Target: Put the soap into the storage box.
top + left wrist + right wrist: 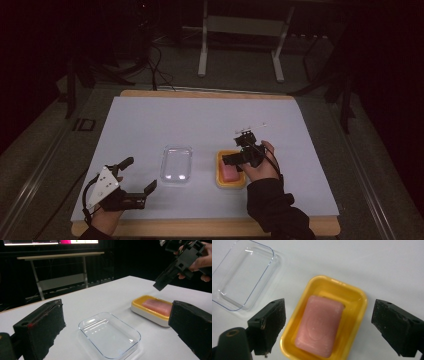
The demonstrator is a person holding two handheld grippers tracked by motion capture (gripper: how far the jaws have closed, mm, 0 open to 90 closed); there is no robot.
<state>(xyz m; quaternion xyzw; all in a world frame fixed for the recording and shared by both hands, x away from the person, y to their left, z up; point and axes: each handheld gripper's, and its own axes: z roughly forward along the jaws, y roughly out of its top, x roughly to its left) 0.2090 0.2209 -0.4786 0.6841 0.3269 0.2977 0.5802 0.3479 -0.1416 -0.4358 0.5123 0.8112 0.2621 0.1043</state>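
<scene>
Looking down from the high view, I have the desk (150, 120) under a pale sheet, and near its middle the clear lid (176, 163) lies open side up, with the yellow soap dish (231, 172) just beside it at its three o'clock. The lid sits apart from the dish, so I judge the dish was left uncovered for access. My right hand-held gripper (329, 325) hovers above the dish with its jaws spread wide, one on each side of it, touching nothing, which I read as lining up for a reach into it. My left hand-held gripper (137, 182) rests low at about seven o'clock from the lid, jaws also apart and empty, aimed toward the lid. Smallest, the pink soap bar (320, 326) lies flat inside the dish.
</scene>
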